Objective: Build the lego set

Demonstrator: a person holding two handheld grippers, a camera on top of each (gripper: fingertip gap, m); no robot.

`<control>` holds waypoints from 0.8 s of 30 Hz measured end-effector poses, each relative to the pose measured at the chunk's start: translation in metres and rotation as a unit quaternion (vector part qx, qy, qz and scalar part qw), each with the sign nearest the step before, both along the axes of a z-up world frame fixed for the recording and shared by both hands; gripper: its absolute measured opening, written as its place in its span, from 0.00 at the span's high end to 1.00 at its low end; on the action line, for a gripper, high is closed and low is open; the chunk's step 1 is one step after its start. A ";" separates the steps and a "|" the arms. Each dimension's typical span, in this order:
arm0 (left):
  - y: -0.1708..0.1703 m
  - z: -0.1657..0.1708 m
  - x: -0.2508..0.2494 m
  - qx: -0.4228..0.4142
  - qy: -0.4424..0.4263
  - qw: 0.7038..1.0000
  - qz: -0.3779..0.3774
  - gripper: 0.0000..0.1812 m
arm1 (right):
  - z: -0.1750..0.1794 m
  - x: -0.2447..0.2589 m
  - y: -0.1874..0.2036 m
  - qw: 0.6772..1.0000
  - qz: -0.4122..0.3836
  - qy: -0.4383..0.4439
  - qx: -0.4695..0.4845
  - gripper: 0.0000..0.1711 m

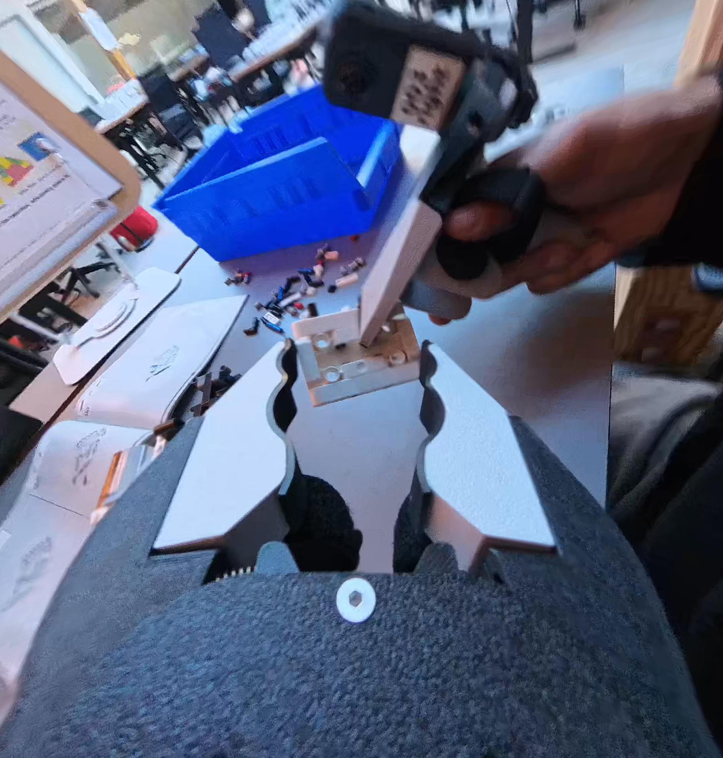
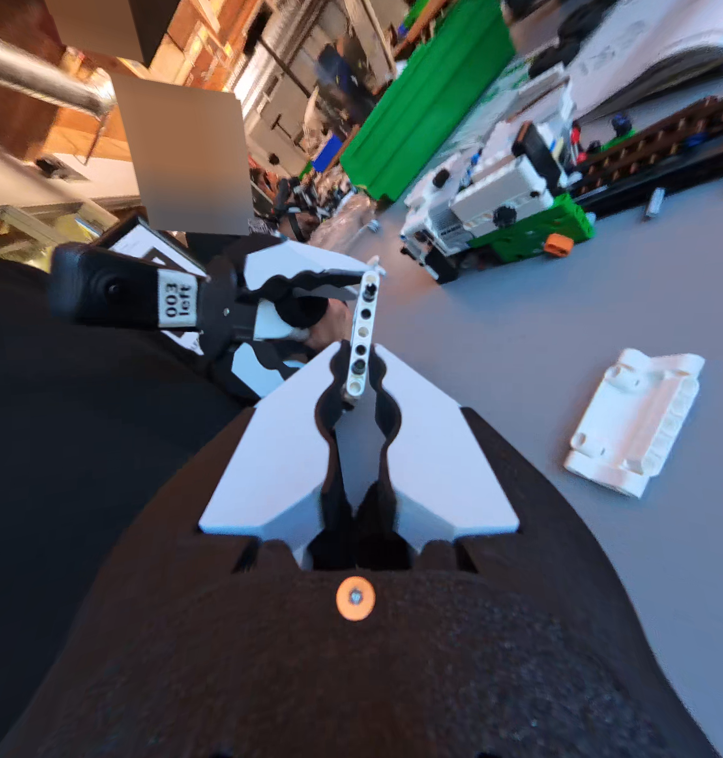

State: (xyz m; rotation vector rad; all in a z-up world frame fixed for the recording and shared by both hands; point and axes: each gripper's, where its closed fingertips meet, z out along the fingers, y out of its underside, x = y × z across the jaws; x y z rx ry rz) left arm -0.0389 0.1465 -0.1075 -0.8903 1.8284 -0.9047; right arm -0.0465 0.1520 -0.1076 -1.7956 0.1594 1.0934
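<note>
A white holed Lego frame piece [image 1: 364, 369] is held tilted just above the grey table [image 1: 495, 389]. My right gripper [image 1: 370, 338] comes down from the upper right in a person's hand and is shut on the piece. In the right wrist view the piece [image 2: 363, 328] shows edge-on, clamped between the right gripper's [image 2: 358, 352] fingertips. My left gripper [image 1: 358, 348] is open, with one finger on each side of the piece's near end. It also shows in the right wrist view [image 2: 335, 316], jaws apart, its upper fingertip at the piece's top end.
A blue bin [image 1: 286, 184] stands behind a scatter of small loose pieces [image 1: 298, 287]. Instruction booklets [image 1: 159, 361] and a clipboard with a sheet [image 1: 44, 184] are on the left. A white panel piece [image 2: 634, 422] and a white-and-green partly built model [image 2: 495, 205] sit on the table.
</note>
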 end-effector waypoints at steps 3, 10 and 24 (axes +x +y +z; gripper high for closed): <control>0.019 0.026 -0.001 -0.178 -0.055 0.982 0.037 0.59 | 0.013 0.006 0.005 0.997 -0.045 0.023 0.052 0.96; 0.003 0.039 -0.017 -0.619 0.036 0.777 -0.108 0.83 | 0.029 -0.021 0.013 0.990 -0.061 0.015 0.123 0.96; 0.016 0.046 -0.030 -0.683 -0.010 0.721 -0.113 0.97 | 0.026 -0.041 0.012 0.994 -0.033 0.022 0.103 0.96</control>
